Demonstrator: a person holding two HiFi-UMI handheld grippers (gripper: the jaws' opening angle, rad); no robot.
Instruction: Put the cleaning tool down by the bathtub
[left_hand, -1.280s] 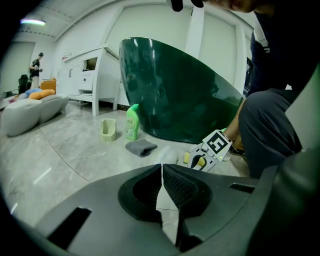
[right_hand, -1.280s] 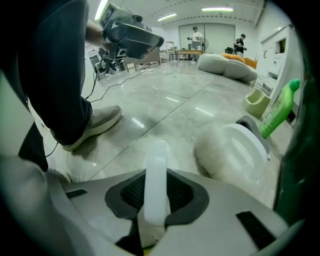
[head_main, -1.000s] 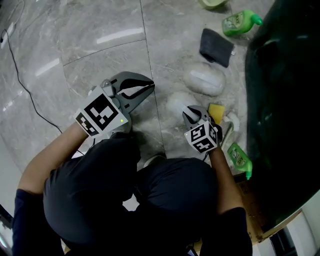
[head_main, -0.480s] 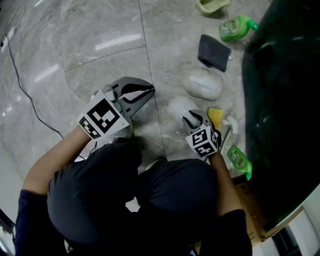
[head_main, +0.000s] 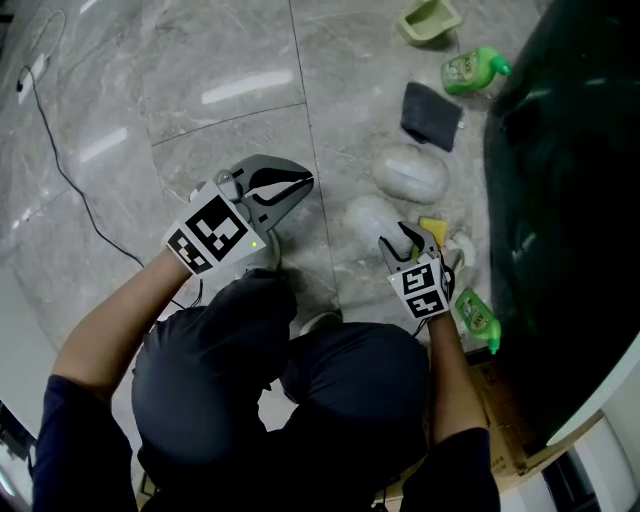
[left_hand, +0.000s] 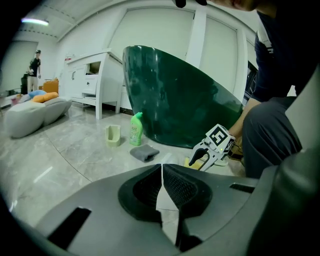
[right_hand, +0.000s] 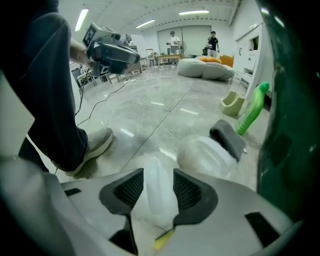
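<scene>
The cleaning tool, a yellow sponge (head_main: 431, 226) on a white handle (head_main: 462, 246), lies on the marble floor beside the dark green bathtub (head_main: 560, 200). My right gripper (head_main: 410, 240) hangs just above it; its jaws have just been opening and stand open, off the tool. In the right gripper view only a yellow sliver of sponge (right_hand: 162, 242) shows under the jaws, and the white lump (right_hand: 159, 192) in the gap lies on the floor beyond. My left gripper (head_main: 303, 184) is held over bare floor to the left, shut and empty.
Two whitish translucent lumps (head_main: 409, 172) lie on the floor ahead of the right gripper. A grey cloth (head_main: 432, 115), a green bottle (head_main: 468, 69) and a pale green holder (head_main: 430, 20) sit farther along the tub. Another green bottle (head_main: 478, 318) lies by my right forearm. A black cable (head_main: 70, 190) runs at the left.
The right gripper's jaws have spread apart and it has lifted off the sponge tool, which stays on the floor. The left gripper has risen slightly, still shut.
</scene>
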